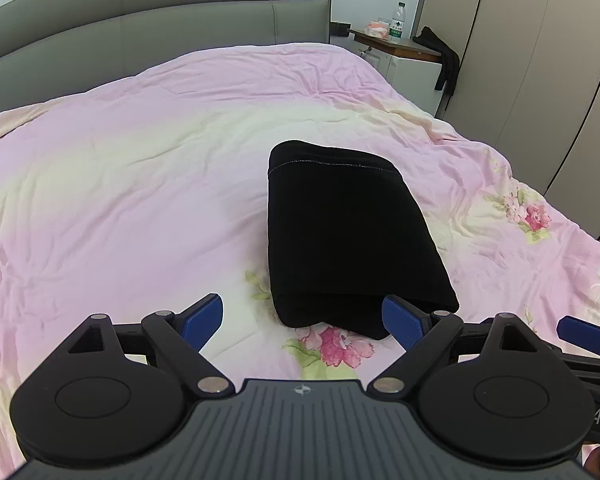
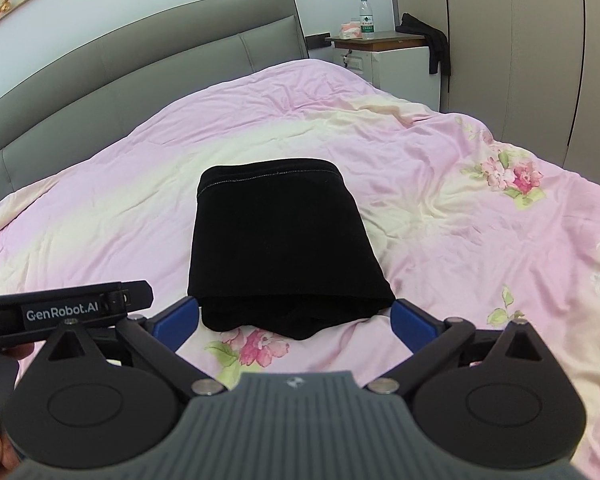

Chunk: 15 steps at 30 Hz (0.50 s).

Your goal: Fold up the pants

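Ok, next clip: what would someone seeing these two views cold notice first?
The black pants, folded into a compact rectangle, lie in the middle of the pink floral quilt, dark against the pale fabric. Both grippers, left and right, stand open just short of the bundle's near edge, holding nothing. Behind, a grey headboard and a nightstand with a water bottle.

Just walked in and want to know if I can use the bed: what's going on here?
A person holds a gripper in each hand over the pink floral bedspread. The black pants lie folded into a compact rectangle on it. Both the left gripper and the right gripper have their jaws open, holding nothing, just short of the pants' near edge. The folding looks done.
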Each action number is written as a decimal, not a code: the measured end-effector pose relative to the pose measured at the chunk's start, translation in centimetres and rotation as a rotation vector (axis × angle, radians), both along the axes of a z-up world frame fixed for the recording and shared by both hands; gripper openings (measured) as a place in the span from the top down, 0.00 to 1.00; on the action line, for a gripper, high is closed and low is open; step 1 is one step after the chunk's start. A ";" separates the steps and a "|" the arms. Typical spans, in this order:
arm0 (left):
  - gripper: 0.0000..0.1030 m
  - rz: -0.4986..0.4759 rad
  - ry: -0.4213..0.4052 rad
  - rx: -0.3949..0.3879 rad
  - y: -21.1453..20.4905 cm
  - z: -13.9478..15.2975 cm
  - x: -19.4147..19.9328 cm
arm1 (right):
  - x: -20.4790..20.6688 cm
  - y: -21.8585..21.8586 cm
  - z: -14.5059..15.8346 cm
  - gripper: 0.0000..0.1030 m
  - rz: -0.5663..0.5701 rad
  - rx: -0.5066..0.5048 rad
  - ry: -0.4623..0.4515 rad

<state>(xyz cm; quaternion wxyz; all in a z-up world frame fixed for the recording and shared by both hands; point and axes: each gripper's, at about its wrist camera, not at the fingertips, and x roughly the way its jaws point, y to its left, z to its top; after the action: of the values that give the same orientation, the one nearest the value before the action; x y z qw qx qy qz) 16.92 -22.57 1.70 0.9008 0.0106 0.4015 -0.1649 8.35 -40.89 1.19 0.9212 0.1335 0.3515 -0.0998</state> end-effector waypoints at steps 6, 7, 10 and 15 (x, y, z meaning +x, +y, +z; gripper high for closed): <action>0.00 0.001 -0.001 0.002 0.1 0.0 0.0 | 0.0 0.0 0.0 0.05 0.000 0.001 0.000; 0.00 0.001 -0.002 0.002 0.1 0.1 0.0 | 0.0 0.0 0.0 0.05 0.000 0.001 0.000; 0.00 0.004 0.000 0.003 0.2 0.0 0.0 | 0.0 0.1 0.0 0.05 -0.001 0.000 0.000; 0.00 0.005 0.005 0.000 0.4 0.0 0.1 | -0.1 0.1 0.0 0.05 -0.002 0.001 0.002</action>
<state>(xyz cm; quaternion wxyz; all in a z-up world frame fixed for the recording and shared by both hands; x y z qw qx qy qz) 16.97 -22.15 1.72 0.9003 0.0092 0.4036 -0.1625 8.28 -40.79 1.17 0.9207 0.1342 0.3524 -0.1009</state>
